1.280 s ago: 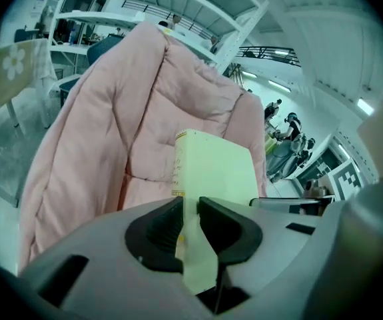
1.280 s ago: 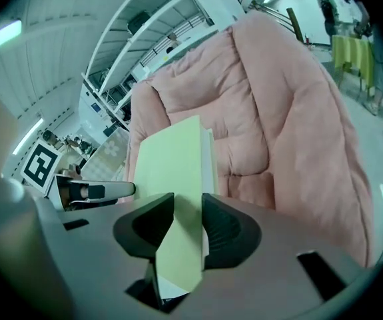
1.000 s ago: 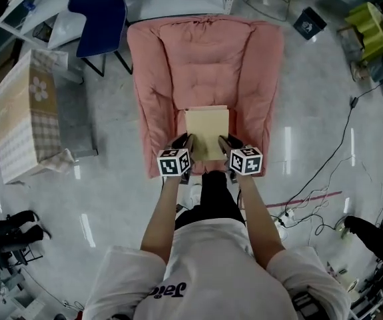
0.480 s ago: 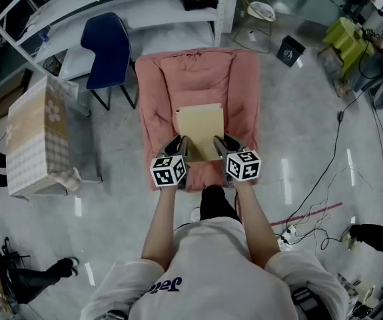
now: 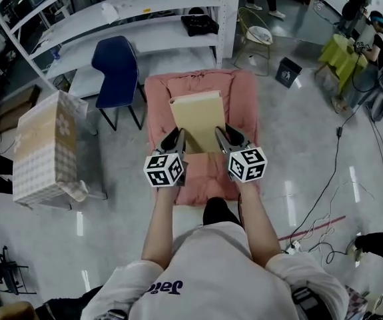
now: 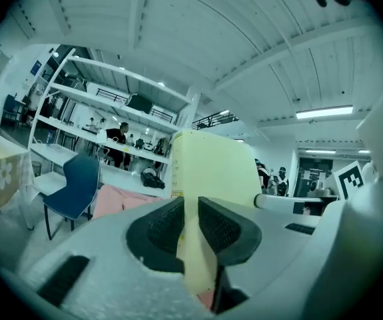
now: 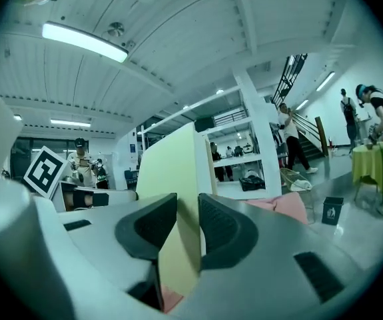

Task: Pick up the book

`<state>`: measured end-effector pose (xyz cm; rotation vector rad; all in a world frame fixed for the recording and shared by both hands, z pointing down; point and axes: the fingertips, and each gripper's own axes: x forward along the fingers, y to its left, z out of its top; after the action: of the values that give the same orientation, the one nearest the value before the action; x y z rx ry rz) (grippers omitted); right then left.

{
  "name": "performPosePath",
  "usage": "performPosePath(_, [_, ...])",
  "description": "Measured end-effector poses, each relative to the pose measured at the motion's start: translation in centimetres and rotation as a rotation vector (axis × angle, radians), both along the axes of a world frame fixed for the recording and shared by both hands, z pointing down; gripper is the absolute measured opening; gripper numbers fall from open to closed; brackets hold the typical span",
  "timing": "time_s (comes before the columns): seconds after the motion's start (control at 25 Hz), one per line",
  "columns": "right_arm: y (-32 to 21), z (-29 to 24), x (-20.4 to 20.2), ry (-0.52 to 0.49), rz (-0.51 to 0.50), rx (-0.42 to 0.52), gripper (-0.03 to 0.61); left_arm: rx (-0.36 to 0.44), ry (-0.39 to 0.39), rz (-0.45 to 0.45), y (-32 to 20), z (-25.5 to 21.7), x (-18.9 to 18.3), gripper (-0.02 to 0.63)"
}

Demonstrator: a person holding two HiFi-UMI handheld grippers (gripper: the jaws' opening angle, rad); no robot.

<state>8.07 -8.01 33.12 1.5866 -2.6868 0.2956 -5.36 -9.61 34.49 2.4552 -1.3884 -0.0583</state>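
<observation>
The book (image 5: 198,119) is a pale yellow hardback, held in the air above the pink cushioned seat (image 5: 198,182). My left gripper (image 5: 176,139) is shut on its near left edge and my right gripper (image 5: 226,137) on its near right edge. In the left gripper view the book (image 6: 211,169) stands between the dark pads (image 6: 161,229) of the left gripper (image 6: 190,222). The right gripper view shows the book (image 7: 171,162) clamped the same way in the right gripper (image 7: 188,222). Both pairs of jaws have just been closing tighter on it, the right more than the left.
A blue chair (image 5: 116,72) and a cloth-covered box (image 5: 44,145) stand to the left. White metal shelves (image 5: 144,15) run behind the seat. A black bin (image 5: 288,72), a wire stool (image 5: 254,35) and floor cables (image 5: 321,225) lie to the right, with people at the far right.
Both grippers have risen together with the book, which has come up off the pink cushion. The head view has lifted too and shows more of the shelves.
</observation>
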Motion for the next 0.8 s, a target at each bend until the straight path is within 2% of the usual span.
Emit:
performPosePath(0.24, [0.7,-6.0,-0.4,-0.017,0.007,0.131,0.109,0.125,-0.006,0.002,0.6,-6.5,-0.4,0.069])
performPosePath(0.44, [1.4,-8.7,-0.8,-0.034,0.006,0.188,0.110,0.204,-0.006,0.000,1.4,-9.6,-0.9,0.066])
performPosePath(0.8, [1.3,-8.6,-0.9,-0.021,0.007,0.176,0.107,0.193,0.005,0.005,1.1,-9.2,-1.0,0.064])
